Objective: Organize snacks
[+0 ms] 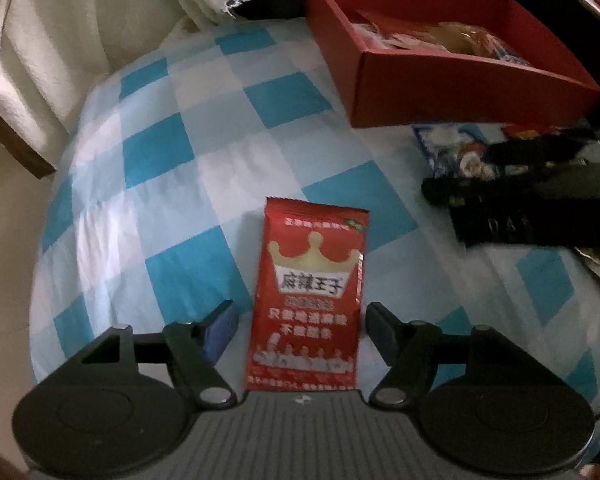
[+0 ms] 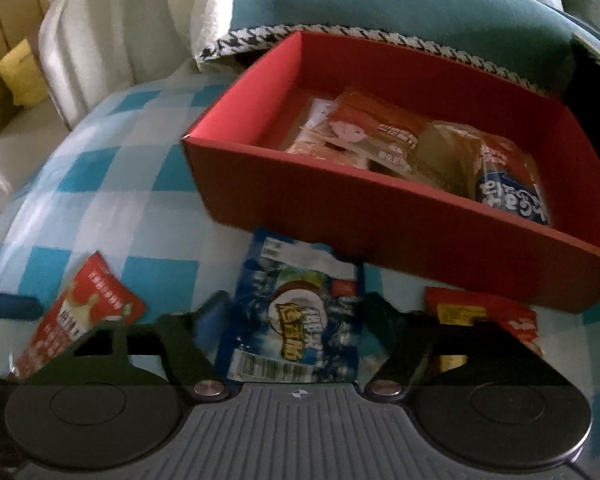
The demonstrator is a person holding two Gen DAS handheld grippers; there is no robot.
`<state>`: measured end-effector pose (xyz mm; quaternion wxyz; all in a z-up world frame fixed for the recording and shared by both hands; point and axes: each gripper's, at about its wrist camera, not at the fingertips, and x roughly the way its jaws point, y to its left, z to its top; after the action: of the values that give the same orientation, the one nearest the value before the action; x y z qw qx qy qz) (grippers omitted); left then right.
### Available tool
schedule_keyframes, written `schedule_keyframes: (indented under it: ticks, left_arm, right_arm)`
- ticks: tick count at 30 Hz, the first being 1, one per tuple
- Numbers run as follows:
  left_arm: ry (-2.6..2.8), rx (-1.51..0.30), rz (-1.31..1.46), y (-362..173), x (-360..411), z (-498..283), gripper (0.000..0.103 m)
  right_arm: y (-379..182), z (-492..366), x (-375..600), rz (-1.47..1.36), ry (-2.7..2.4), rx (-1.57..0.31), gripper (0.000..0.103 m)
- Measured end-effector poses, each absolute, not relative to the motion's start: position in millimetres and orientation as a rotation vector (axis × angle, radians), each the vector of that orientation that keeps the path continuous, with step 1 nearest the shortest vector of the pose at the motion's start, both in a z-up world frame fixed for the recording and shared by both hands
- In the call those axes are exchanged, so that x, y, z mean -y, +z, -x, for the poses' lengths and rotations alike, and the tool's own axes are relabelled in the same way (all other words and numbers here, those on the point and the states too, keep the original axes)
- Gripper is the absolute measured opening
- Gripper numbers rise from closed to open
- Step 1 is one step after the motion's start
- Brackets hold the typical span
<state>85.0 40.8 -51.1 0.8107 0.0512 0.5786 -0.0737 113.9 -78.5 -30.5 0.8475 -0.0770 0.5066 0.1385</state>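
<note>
A red snack packet (image 1: 310, 296) with a gold crown lies flat on the blue-and-white checked cloth (image 1: 160, 160). My left gripper (image 1: 300, 320) stands open over the packet's lower half, with a slim gap on each side. In the right wrist view a blue snack packet (image 2: 296, 320) lies flat just in front of the red box (image 2: 340, 208). My right gripper (image 2: 294, 312) straddles it closely, its fingers at the packet's edges, and the packet is not buckled. The box holds several snack packs (image 2: 380, 136).
Another red packet (image 2: 480, 312) lies partly under the box's near right corner. A white blanket (image 1: 60, 40) and a teal cushion (image 2: 400, 4) with a houndstooth trim bound the far side. The cloth falls away at the left.
</note>
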Motion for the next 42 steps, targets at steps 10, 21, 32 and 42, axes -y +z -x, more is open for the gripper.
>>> schedule_keyframes:
  ticks: [10,21,32,42]
  left_arm:
    - [-0.225,-1.256,-0.101,-49.3,-43.0,-70.8,0.054]
    - [-0.151,-1.231,-0.116,-57.6,-37.6,-81.5,0.087]
    - [-0.137,-1.207,-0.119,-63.0,-37.7,-83.2,0.1]
    - [-0.13,-1.183,-0.116,-61.5,-37.3,-76.9,0.1]
  right_arm:
    - [-8.3,-50.1,81.6,0.234,0.356,-1.144,0.077]
    - [-25.2,-39.4,86.3,0.23,0.332,-1.163,0.078]
    - [-41.6,-34.5,83.9,0.231,0.318,-1.159,0.103]
    - [-43.0,-30.5,85.9,0.222,0.311,-1.125,0.103]
